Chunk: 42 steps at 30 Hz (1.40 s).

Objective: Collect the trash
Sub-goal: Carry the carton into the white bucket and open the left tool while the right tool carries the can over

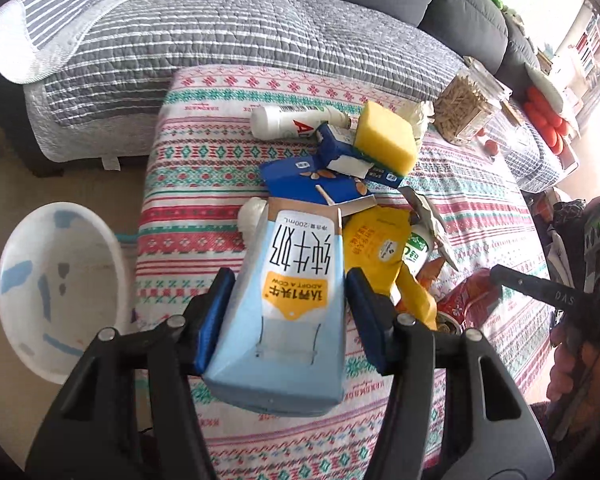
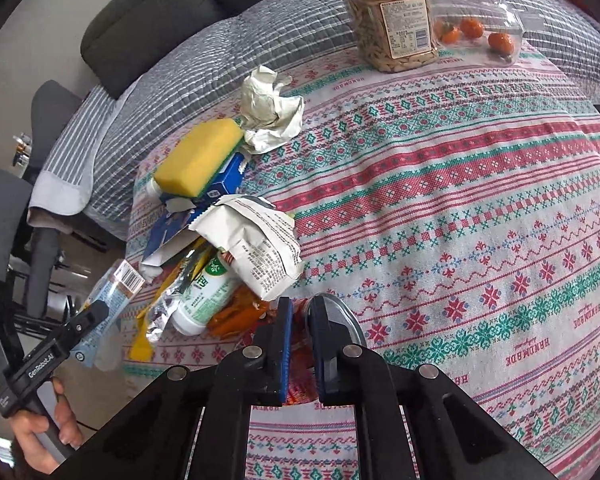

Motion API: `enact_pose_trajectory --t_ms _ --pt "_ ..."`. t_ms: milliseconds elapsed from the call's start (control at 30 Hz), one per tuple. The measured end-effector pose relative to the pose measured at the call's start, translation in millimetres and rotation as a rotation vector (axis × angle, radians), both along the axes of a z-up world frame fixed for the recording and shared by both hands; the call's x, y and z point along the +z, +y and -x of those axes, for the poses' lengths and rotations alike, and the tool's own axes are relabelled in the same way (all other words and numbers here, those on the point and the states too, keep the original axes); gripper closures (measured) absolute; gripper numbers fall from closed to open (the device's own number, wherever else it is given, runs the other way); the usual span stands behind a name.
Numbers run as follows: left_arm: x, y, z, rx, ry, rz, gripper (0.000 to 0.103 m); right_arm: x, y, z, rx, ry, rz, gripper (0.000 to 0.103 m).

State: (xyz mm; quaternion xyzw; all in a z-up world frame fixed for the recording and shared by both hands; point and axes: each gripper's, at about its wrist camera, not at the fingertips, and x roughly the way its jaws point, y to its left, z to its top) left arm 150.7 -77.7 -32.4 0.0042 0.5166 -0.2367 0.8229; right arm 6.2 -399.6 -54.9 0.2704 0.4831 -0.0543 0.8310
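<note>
My left gripper point(image 1: 289, 278) is shut on a light blue milk carton point(image 1: 288, 320), held above the patterned tablecloth point(image 1: 204, 168). The right wrist view shows this same carton point(image 2: 114, 290) at the table's left edge. My right gripper point(image 2: 300, 308) is shut on a red snack wrapper point(image 2: 298, 346) with a silver lining, just off the cloth. In the left wrist view the wrapper point(image 1: 472, 300) hangs from that gripper's black finger point(image 1: 532, 286). A trash pile lies between them: yellow sponge point(image 2: 198, 158), blue cartons point(image 1: 300, 184), white bottle point(image 1: 288, 120), yellow pouch point(image 1: 376, 248), green-label bottle point(image 2: 204, 296), white snack bag point(image 2: 260, 244) and crumpled paper point(image 2: 270, 110).
A white bin point(image 1: 60, 288) stands on the floor left of the table. At the far side are a jar of snacks point(image 2: 392, 20) and a clear box of tangerines point(image 2: 484, 32). A sofa with a grey quilt point(image 1: 228, 36) lies behind, and a dark chair point(image 2: 4, 220) stands at left.
</note>
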Motion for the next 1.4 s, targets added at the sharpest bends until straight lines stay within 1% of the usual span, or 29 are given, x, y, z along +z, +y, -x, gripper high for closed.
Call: enact_pose_trajectory --t_ms 133,200,233,267,300,333,367,467,567,667,733,933,967,1000,1100,1267,1400 --pt "5 11 5 0.008 -0.014 0.005 0.044 14 7 10 0.009 -0.029 0.038 0.095" --pt "7 17 7 0.017 -0.014 0.014 0.044 15 9 10 0.016 -0.035 0.061 0.092" --pt "8 19 8 0.02 -0.015 0.016 0.044 15 10 10 0.02 -0.035 0.063 0.087" --pt "9 22 9 0.023 -0.017 0.018 0.044 14 11 11 0.028 -0.028 0.061 0.064" --pt "9 25 10 0.027 -0.019 0.02 0.044 13 12 9 0.042 -0.02 0.059 0.026" --pt "10 26 11 0.028 -0.02 0.021 0.044 11 15 7 0.066 -0.017 0.056 0.012" --pt "10 28 12 0.032 -0.02 0.023 0.044 10 19 6 0.086 -0.02 0.06 0.007" --pt "10 33 12 0.039 -0.02 0.023 0.044 8 35 1 0.16 0.007 0.137 0.007" --pt "10 37 13 0.045 -0.019 0.024 0.044 -1 56 -6 0.275 0.064 0.247 0.007" --pt "11 41 14 0.054 -0.019 0.026 0.044 -11 70 -9 0.335 0.107 0.355 0.007" --pt "12 44 14 0.061 -0.02 0.027 0.044 -17 75 -12 0.358 0.129 0.394 0.007" --pt "12 51 14 0.078 -0.023 0.022 0.044 -31 75 -19 0.364 0.168 0.413 0.008" --pt "12 52 14 0.08 -0.023 0.021 0.044 -33 74 -22 0.363 0.175 0.413 0.015" --pt "12 54 14 0.083 -0.024 0.021 0.044 -33 72 -23 0.36 0.174 0.405 0.016" --pt "14 61 13 0.096 -0.03 0.023 0.044 -30 69 -25 0.347 0.168 0.39 0.017" --pt "17 81 8 0.139 -0.041 0.023 0.044 -11 71 -18 0.348 0.105 0.357 0.017" --pt "12 106 -1 0.201 -0.038 0.003 0.044 7 80 -5 0.353 0.041 0.328 0.017"
